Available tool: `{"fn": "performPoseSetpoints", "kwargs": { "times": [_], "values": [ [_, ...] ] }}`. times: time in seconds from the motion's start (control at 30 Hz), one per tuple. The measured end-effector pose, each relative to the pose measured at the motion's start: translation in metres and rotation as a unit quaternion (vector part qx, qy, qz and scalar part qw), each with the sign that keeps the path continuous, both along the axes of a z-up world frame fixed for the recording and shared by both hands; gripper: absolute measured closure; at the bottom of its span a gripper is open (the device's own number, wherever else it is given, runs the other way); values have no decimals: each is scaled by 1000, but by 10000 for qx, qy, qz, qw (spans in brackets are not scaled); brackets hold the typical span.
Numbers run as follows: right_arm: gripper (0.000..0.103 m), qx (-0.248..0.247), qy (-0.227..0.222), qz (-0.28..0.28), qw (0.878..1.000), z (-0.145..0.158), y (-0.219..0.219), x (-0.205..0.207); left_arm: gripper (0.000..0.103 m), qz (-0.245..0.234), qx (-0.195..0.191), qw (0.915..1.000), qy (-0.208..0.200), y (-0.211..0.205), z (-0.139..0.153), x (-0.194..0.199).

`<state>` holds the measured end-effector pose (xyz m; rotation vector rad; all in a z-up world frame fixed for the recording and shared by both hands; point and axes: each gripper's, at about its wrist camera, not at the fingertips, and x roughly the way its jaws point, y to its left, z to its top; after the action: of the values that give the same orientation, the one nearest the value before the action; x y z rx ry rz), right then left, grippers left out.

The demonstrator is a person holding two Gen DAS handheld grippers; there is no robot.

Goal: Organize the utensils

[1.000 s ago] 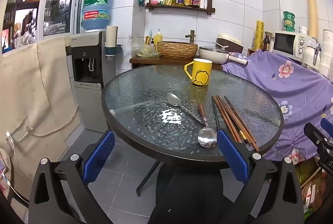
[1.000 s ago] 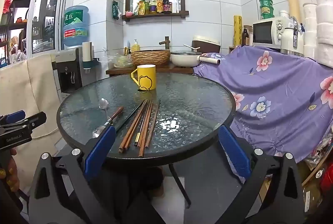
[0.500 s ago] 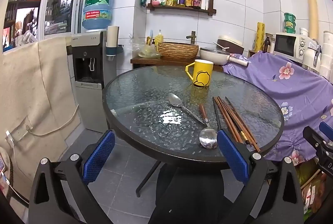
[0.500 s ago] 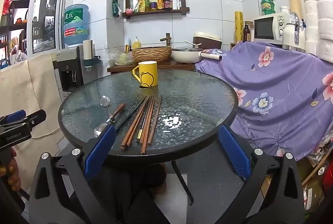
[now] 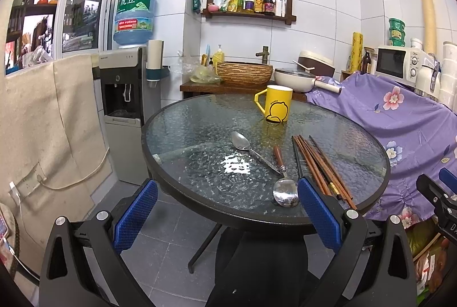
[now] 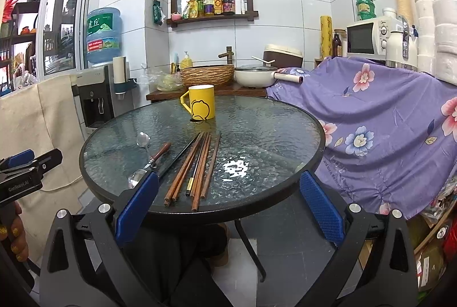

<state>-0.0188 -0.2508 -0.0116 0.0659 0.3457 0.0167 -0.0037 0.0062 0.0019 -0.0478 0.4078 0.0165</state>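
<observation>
We see the utensils lying loose on the near half of the round glass tabletop [image 6: 271, 118]: a bundle of chopsticks [image 6: 197, 164], mostly brown with one dark pair at its left, fanned out with their ends close to the near rim. Just left of them lie two spoons, crossing near their handles: a wooden-handled spoon [image 5: 282, 181] with its bowl toward the near edge, and an all-metal spoon [image 5: 242, 143] with its bowl toward the table's middle. Beyond them, apart from the utensils, a yellow mug [image 6: 201, 101] stands upright; its inside is not visible to us.

Our left claw [image 5: 227, 217] hangs off the near edge of the tabletop, its blue pads wide apart and holding nothing. Our right claw [image 6: 228, 203] sits likewise before the rim, pads spread and gripping nothing, with the chopstick ends between them in its view.

Around the table, a purple floral cloth [image 6: 385, 118] drapes the furniture on the right, with a microwave [image 6: 368, 38] above it. Behind the table a wooden counter carries a woven basket [image 6: 207, 74] and a white pan [image 6: 257, 78]. A wall shelf [image 6: 211, 7] holds bottles. At left stands a water dispenser [image 5: 122, 107] topped by a blue jug, beside a beige cloth [image 5: 42, 121]; the floor is grey tile.
</observation>
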Motion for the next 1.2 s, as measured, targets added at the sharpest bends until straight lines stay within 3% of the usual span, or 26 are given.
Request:
{"fn": "performPoseSetpoints", "kwargs": {
  "times": [1.2],
  "values": [
    [5, 60, 18, 7, 10000, -1, 0, 0, 7, 20, 36, 10000, -86, -3, 1, -3]
  ]
}}
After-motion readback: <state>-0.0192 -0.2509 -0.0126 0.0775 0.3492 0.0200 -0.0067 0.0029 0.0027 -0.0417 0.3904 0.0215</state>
